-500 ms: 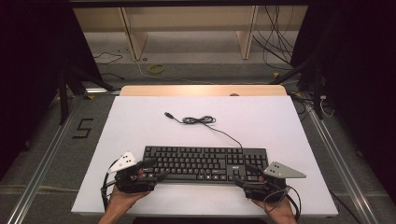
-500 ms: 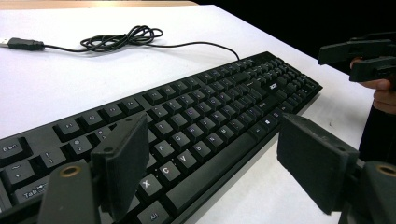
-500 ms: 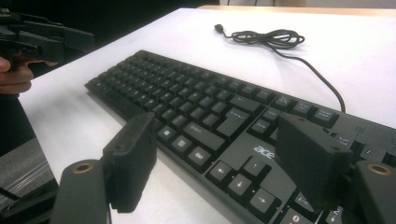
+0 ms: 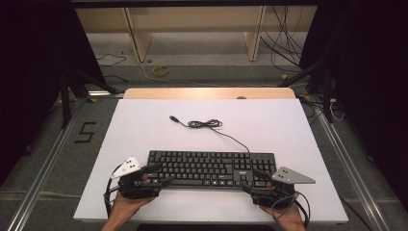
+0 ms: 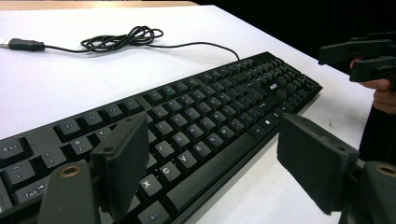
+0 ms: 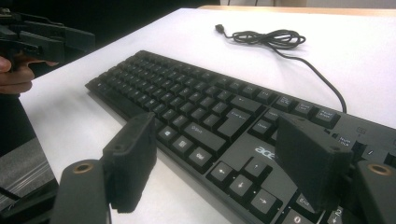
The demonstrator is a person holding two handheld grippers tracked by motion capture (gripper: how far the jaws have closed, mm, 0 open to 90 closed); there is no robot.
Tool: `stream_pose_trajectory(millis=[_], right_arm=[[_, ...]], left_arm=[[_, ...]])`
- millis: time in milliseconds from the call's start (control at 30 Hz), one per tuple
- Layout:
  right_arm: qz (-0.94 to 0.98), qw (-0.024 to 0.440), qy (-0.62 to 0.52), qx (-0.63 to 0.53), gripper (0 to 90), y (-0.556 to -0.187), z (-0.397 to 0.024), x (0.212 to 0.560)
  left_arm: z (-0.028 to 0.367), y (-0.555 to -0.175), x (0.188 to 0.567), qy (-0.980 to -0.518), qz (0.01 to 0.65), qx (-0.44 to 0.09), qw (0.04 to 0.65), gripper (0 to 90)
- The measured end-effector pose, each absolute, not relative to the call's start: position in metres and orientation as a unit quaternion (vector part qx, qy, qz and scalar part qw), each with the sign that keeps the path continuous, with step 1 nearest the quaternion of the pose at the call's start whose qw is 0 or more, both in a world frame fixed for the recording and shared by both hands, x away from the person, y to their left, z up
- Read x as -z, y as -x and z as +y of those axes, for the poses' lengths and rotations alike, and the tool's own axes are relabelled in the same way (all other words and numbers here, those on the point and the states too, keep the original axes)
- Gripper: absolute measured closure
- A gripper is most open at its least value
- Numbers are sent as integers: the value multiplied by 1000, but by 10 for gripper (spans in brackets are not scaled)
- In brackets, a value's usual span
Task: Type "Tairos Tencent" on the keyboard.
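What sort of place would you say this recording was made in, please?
Probably a lab or workshop set up for recording. A white table with a keyboard stands between dark curtains, loose cables lie on the floor behind, and a number five is marked beside a floor rail.

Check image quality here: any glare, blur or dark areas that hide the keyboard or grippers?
High view: even light on the white table, surroundings very dark, keyboard legends too small to read. Left gripper view: the left gripper is soft up close, keys sharp, mild sheen. Right gripper view: the right gripper is slightly blurred, cable crisp.
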State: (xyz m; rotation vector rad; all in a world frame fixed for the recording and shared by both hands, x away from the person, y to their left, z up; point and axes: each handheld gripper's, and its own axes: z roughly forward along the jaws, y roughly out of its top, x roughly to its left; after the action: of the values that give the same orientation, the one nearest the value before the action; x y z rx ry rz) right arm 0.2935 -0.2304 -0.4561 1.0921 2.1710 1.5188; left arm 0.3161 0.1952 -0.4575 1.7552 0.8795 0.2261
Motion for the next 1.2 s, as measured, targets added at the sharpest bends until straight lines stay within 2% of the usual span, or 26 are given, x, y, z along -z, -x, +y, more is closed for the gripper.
stream_pose_trajectory(millis=[467, 1200], right_arm=[[758, 132, -371, -521, 304, -298, -219, 456], [783, 103, -350, -504, 320, -322, -175, 456]], left_arm=[[196, -317, 458, -739, 381, -101, 547, 252], [204, -323, 462, -734, 426, -112, 517, 289]])
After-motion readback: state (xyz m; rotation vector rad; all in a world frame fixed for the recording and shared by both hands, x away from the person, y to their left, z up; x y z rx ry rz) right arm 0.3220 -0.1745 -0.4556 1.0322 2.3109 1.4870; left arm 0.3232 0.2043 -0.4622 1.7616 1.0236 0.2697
